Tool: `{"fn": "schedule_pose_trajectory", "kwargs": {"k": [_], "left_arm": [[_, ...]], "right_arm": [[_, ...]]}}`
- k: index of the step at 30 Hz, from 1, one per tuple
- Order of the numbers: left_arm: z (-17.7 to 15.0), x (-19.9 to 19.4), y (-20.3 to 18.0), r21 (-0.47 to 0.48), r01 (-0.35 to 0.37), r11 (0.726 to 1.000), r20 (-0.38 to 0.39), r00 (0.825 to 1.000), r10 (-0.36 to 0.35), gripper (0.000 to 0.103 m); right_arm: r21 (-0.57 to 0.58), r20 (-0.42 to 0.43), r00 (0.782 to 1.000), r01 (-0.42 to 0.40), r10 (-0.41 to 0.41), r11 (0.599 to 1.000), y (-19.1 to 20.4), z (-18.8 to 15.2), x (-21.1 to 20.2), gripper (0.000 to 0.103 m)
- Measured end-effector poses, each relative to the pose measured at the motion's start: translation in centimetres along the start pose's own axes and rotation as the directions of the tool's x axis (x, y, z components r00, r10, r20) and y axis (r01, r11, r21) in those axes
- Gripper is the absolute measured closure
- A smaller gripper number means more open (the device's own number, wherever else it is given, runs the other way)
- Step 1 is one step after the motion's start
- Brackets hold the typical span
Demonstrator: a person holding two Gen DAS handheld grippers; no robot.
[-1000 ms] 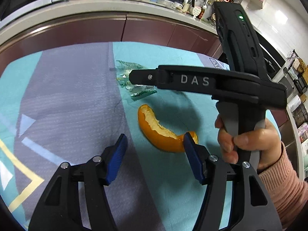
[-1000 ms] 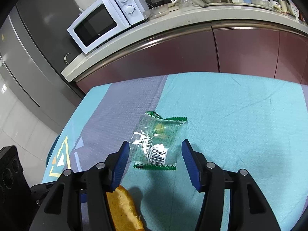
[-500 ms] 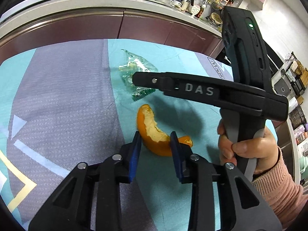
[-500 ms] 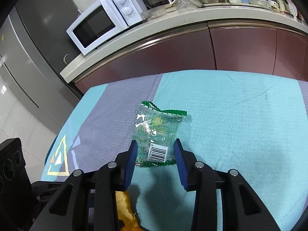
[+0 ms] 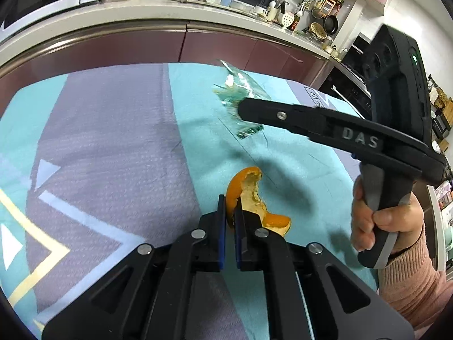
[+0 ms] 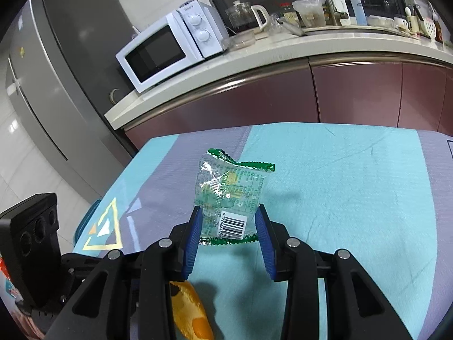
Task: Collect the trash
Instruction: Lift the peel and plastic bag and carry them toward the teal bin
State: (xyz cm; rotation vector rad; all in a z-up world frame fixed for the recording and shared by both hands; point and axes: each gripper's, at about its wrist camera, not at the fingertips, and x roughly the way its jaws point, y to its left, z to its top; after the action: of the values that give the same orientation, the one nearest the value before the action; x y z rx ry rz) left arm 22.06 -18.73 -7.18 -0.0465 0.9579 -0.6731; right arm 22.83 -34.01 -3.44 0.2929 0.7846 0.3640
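Peel (image 5: 249, 195) on tablecloth (image 5: 113, 153); wrapper (image 6: 229, 195) beyond it; counter (image 6: 283, 53) behind table.

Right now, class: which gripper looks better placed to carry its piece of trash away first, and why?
Probably right: the right gripper holds the wrapper clear of the tablecloth, while the left gripper pinches the orange peel close above it.

The teal-and-grey cloth-covered bench (image 6: 354, 187) lies bare on all sides; the maroon cabinet front (image 6: 354, 93) walls off its far edge
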Motion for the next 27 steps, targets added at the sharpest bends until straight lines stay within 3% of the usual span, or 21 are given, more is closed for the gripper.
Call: {"fn": "schedule_pose_trajectory", "kwargs": {"k": [27], "left_arm": [[-4.4,-11.0,5.5,-0.080,-0.137,0.987,0.133,0.980,0.147,0.098]], "right_arm": [[-0.135,0.015,0.998,-0.053,0.055,0.989,7.3,-5.4,-2.3,0.067]]}}
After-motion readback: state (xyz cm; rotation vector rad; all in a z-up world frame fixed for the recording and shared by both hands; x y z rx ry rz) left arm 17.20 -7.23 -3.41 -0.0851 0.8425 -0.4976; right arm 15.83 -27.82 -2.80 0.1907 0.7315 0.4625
